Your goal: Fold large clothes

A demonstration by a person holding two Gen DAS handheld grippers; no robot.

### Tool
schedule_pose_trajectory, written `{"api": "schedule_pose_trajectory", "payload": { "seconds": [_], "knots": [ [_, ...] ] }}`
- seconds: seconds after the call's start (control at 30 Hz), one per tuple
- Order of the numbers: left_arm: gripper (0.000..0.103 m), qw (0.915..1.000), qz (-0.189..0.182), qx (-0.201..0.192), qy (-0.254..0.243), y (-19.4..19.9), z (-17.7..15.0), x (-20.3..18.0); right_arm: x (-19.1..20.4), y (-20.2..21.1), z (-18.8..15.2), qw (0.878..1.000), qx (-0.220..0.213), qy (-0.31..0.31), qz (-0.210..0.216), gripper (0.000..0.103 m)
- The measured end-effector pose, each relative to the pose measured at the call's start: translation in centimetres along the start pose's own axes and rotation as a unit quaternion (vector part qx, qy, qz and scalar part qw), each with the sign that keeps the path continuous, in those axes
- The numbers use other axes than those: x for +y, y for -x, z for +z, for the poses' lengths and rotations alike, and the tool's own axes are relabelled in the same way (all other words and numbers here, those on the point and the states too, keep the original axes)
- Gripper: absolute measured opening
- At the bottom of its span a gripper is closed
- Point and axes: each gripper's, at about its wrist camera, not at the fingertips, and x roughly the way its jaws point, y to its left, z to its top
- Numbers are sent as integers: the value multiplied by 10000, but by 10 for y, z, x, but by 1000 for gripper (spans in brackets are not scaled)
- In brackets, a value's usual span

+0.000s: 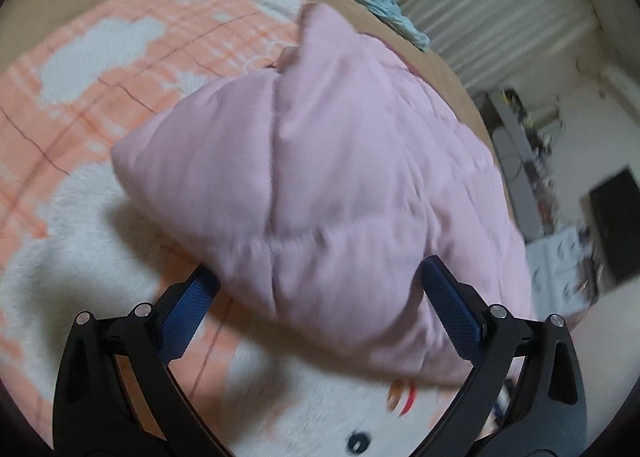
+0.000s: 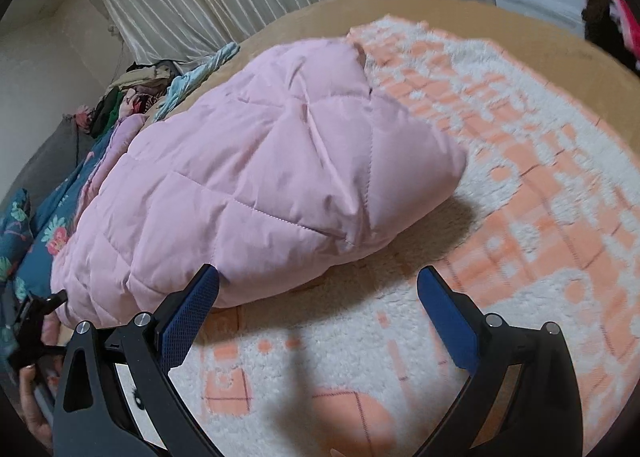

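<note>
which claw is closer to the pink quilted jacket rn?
Left. The left claw is open with the pink quilted jacket bulging between its fingers. The right claw is open beside the jacket's edge, mostly over the blanket.

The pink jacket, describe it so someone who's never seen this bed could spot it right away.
On the bed lies an orange-and-white fleece blanket. The pink jacket sits on it as a puffy, quilted bundle, plain pale pink against the patterned blanket and the floral bedding beside it.

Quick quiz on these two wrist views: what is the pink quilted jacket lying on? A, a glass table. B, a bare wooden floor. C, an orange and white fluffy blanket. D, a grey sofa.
C: the pink quilted jacket rests bunched on the orange and white fluffy blanket, with both grippers open and off it.
</note>
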Motion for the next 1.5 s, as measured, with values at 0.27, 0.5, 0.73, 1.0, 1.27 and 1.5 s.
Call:
{"api": "schedule_pose_trajectory", "payload": {
  "seconds": [0.27, 0.5, 0.73, 1.0, 1.27, 1.5],
  "knots": [
    [95, 9995, -105, -85, 294, -24, 8, 3, -7, -25, 27, 9983, 2, -365, 459, 99],
    [95, 9996, -116, -233, 116, -30, 8, 0, -18, -48, 38, 9931, 147, -683, 940, 99],
    [59, 9963, 141, -531, -657, -16, 5, -24, -1, -47, 44, 9950, -1, -262, 963, 69],
    [32, 9799, 545, -934, -1676, 6, -2, -63, 45, -19, 47, 9914, -579, 1094, 430, 35],
    [29, 9711, 626, -1101, -2022, 33, -7, -70, 70, 12, 43, 9805, -819, 1778, 150, 31],
    [29, 9706, 611, -1012, -2099, 56, -17, -62, 76, 40, 30, 9762, -848, 1996, 65, 31]
  ]
}}
